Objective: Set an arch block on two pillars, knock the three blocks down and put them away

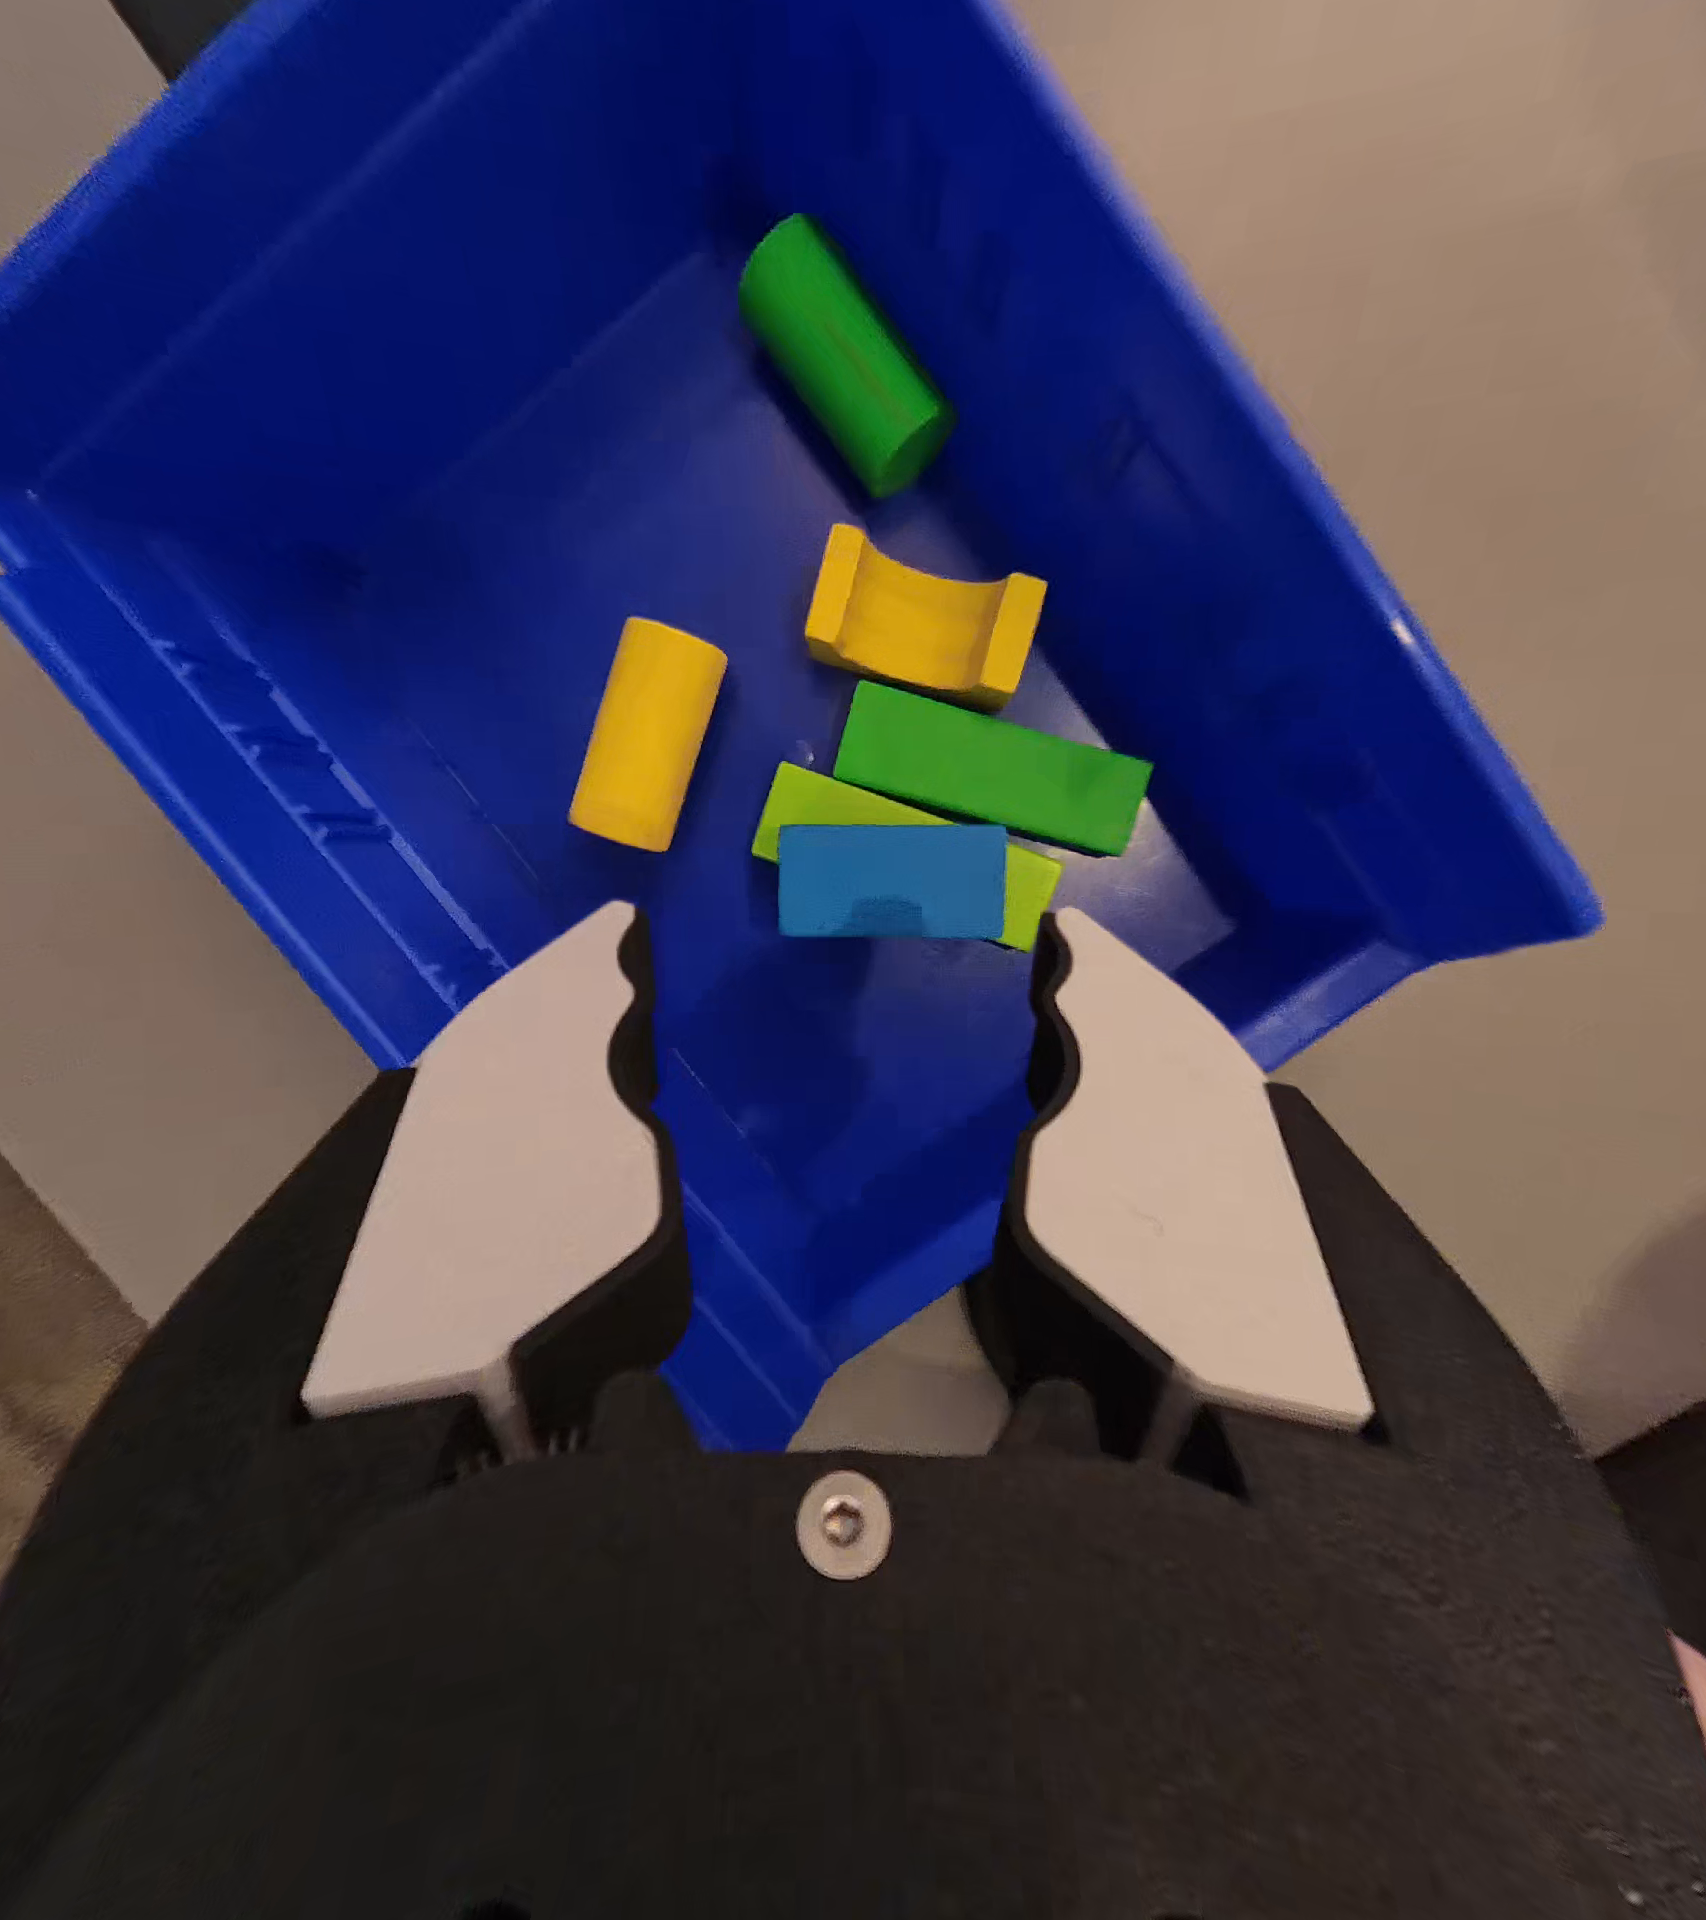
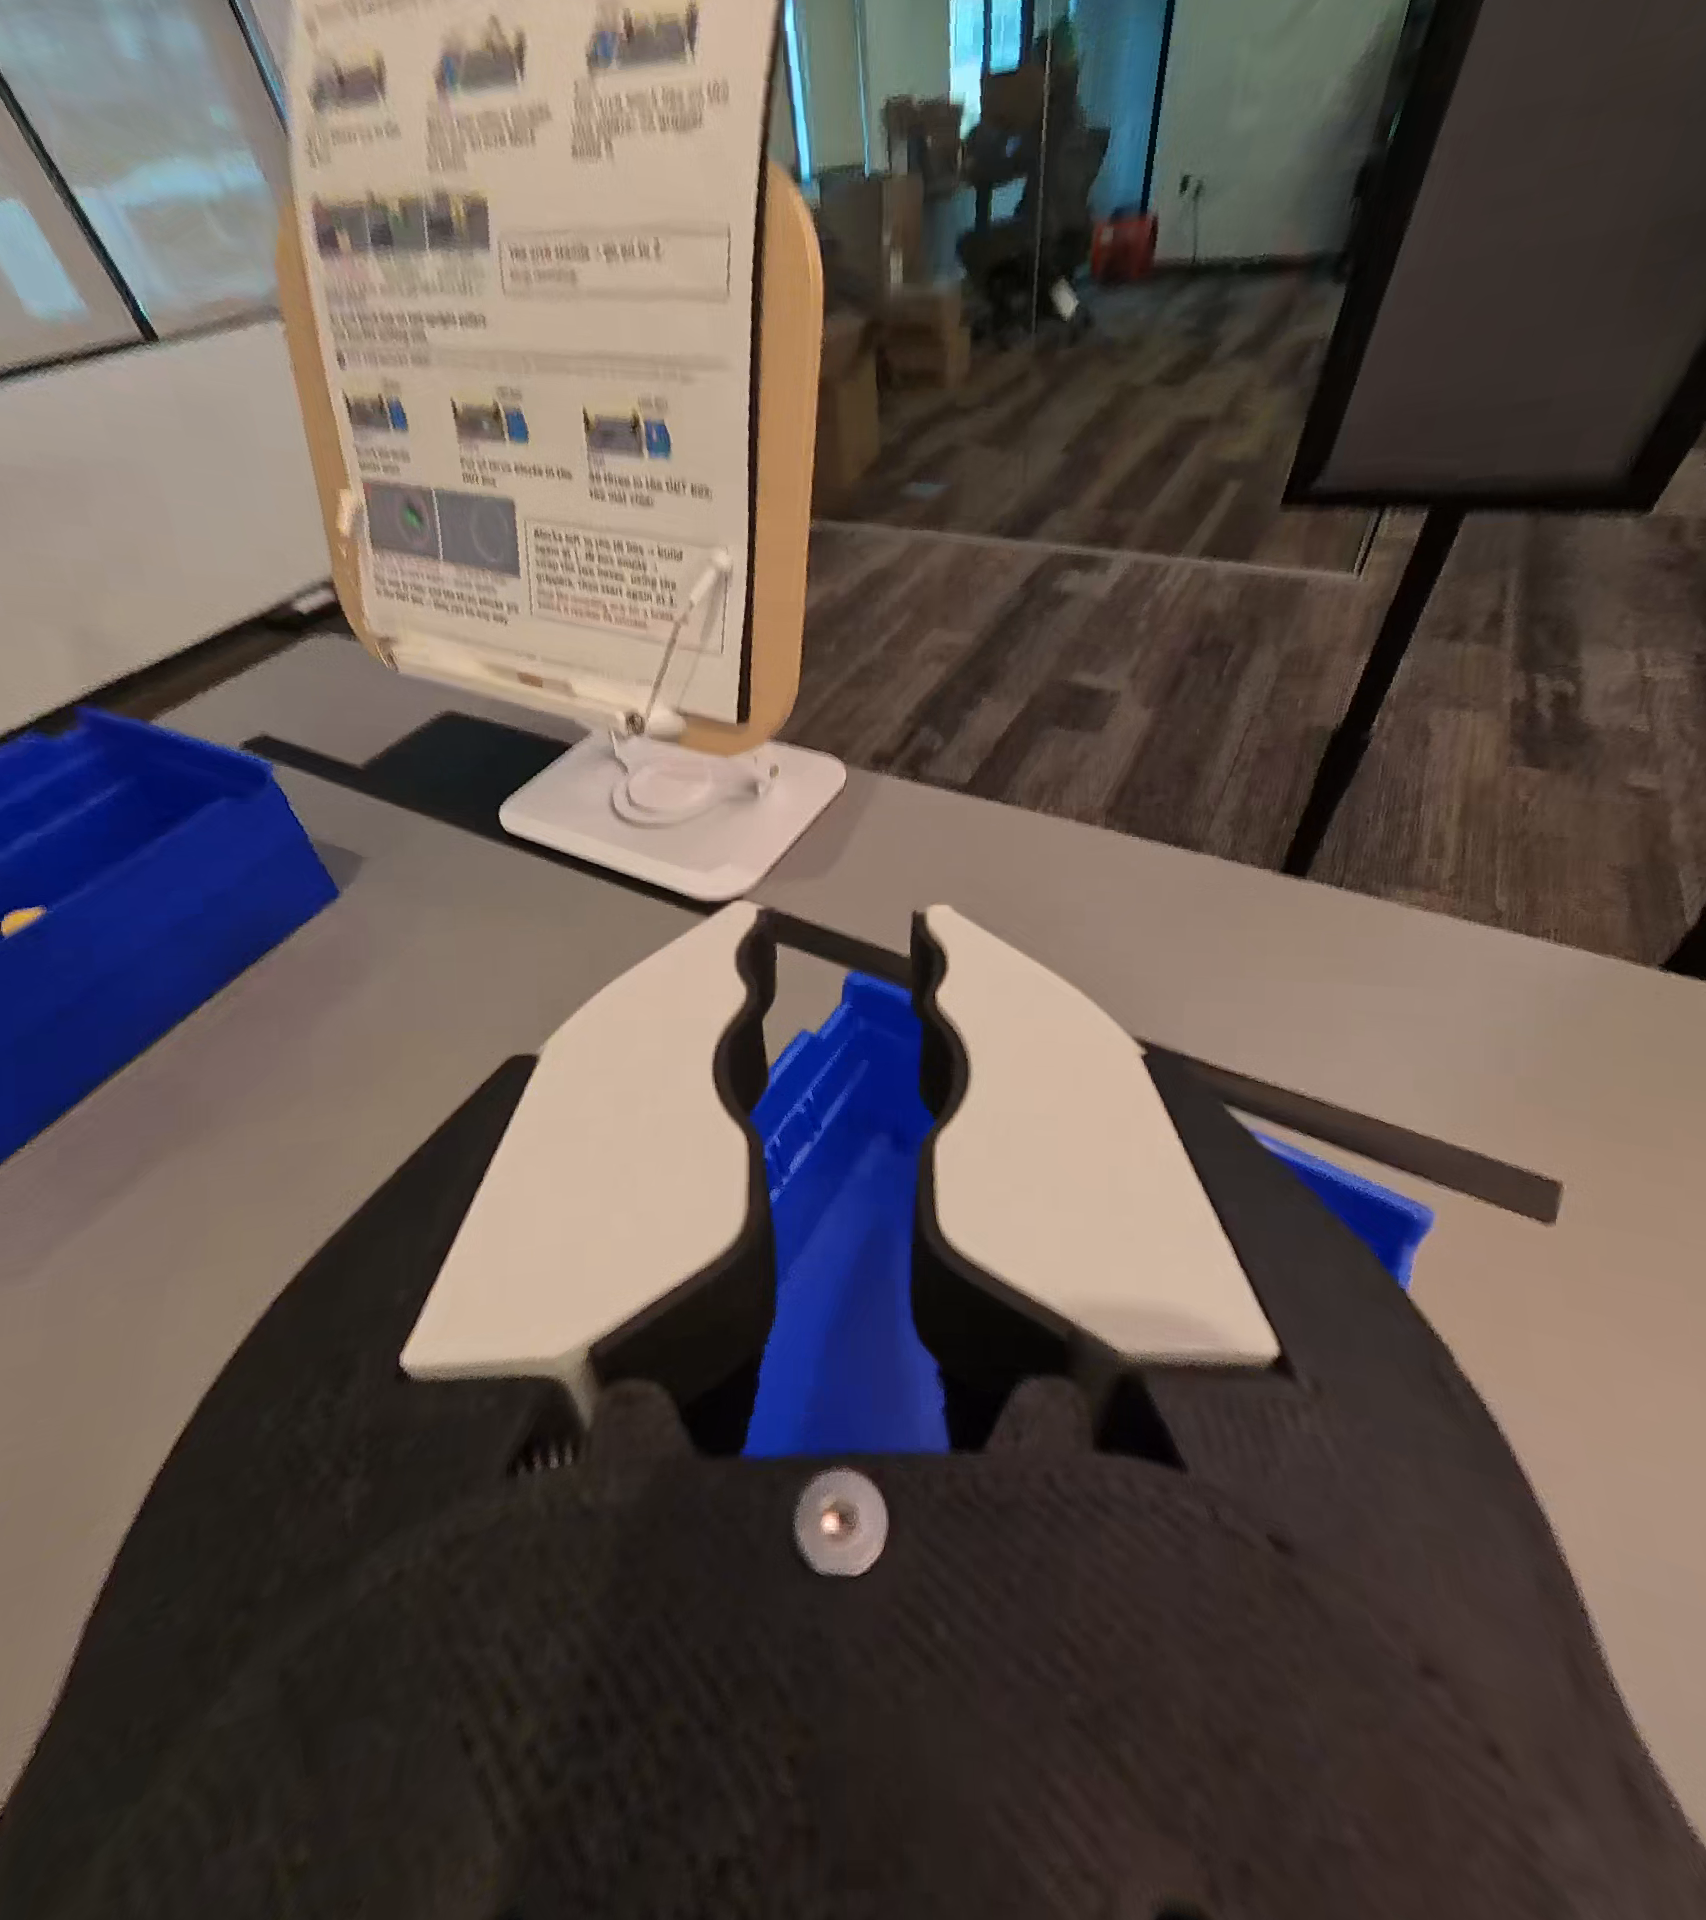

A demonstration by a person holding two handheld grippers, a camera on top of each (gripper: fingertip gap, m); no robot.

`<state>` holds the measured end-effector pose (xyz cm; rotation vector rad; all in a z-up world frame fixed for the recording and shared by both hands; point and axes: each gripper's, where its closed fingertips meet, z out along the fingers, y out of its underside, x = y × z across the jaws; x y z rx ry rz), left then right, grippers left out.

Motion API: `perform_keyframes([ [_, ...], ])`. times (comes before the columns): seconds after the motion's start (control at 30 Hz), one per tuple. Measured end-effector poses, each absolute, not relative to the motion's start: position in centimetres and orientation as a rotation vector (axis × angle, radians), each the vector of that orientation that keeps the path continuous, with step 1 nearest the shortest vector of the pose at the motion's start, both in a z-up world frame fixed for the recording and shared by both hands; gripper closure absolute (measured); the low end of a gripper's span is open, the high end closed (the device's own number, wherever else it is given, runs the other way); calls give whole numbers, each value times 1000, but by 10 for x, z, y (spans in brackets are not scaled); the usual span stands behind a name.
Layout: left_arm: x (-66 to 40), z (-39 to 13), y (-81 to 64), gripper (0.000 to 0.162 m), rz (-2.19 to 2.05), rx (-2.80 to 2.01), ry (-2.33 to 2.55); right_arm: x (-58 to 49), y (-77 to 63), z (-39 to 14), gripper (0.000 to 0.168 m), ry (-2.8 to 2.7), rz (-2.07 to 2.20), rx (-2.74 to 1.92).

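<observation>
Hanging over the blue bin (image 1: 329,436) with fingers spread and empty, the left gripper (image 1: 836,940) should drop straight onto the yellow arch (image 1: 922,615) lying among 5 other blocks, while the right gripper (image 2: 841,935), fingers slightly apart and empty, waits.

Grey table (image 2: 1244,997): blue bins (image 2: 90,935), stand (image 2: 672,810)

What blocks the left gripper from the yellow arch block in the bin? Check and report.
The left gripper is open above the blue bin. Between it and the yellow arch block lie a blue block on a light green block, and a dark green block. Reaching straight down from above looks clear.
</observation>
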<state>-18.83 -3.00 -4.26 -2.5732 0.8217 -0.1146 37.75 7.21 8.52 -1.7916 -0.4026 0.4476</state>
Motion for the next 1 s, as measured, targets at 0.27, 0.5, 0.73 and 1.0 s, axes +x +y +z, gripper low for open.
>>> perform_keyframes([
  [0.27,-179,-64,-22,81,19,-2660,878,368,83,63,141,-459,405,-1869],
  [0.5,-182,-81,-21,66,80,-2730,882,367,81,66,142,-461,413,-1858],
  [0.73,-173,-85,20,83,75,-2599,846,366,80,67,142,-468,429,-1844],
  [1.0,-136,-102,63,82,107,-2383,1114,364,81,62,142,-475,486,-1848],
])
